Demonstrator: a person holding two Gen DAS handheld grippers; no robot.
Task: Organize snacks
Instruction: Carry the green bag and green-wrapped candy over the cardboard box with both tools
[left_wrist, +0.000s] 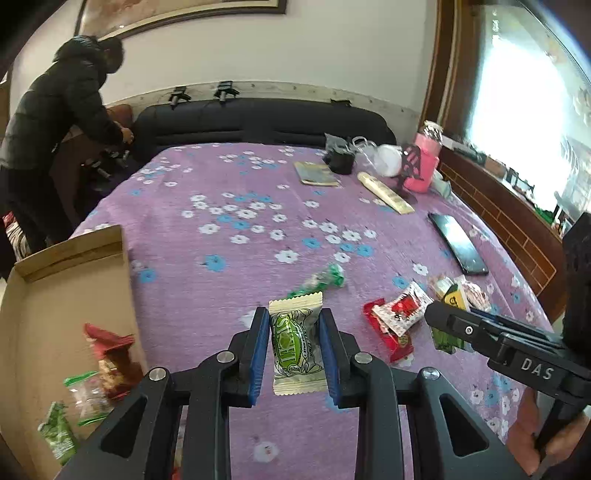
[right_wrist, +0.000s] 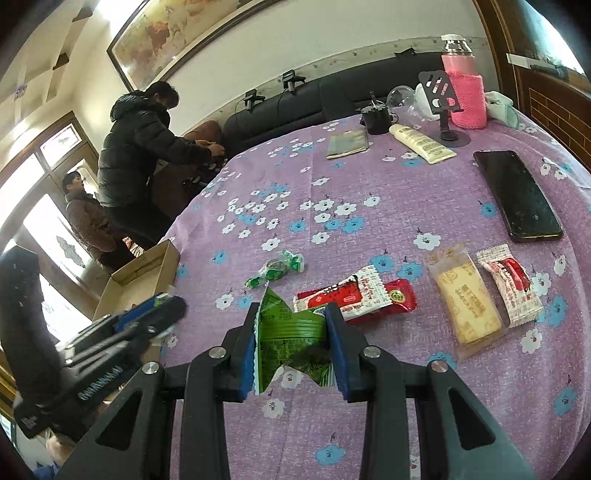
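Left gripper (left_wrist: 294, 345) is clamped on a cream-and-green candy (left_wrist: 295, 347), held above the table (left_wrist: 229, 206) just beside the cardboard box (left_wrist: 22, 314) at the left edge. Right gripper (right_wrist: 291, 343) is clamped on a green packet (right_wrist: 291, 341) above the near edge. Remaining snacks (right_wrist: 369, 295) lie near the right side; the table's middle is open cloth.

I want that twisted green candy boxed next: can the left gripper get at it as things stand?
Probably not yet. The left gripper is shut on a cream and green packet. The twisted green candy lies bare on the purple cloth just beyond, with nothing between.
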